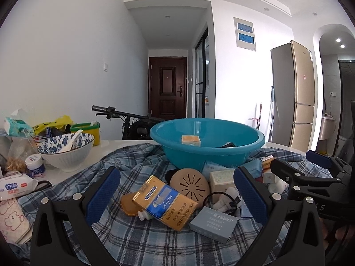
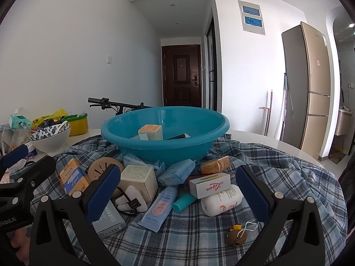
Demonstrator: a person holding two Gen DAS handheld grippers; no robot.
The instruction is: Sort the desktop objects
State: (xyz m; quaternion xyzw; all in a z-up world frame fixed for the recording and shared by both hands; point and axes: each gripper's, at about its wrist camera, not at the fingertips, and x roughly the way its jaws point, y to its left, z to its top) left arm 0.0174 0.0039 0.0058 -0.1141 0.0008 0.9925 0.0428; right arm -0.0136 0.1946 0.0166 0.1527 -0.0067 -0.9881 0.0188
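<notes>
Both my grippers, left (image 1: 176, 190) and right (image 2: 177, 190), spread, empty; only right view shows tube (image 2: 160, 206); carton (image 1: 165, 202) reads "Liqun"

A white worktop (image 2: 277, 140) carries a rumpled blue plaid cloth (image 2: 177, 239) over most of it. On the bare left edge stand a blue-flowered white ceramic bowl (image 1: 66, 153), a yellow green-lidded tub (image 1: 88, 130) and a white wet-wipes pack (image 1: 15, 187).

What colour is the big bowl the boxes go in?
The basin is bright turquoise blue, seen best in the right wrist view.
</notes>
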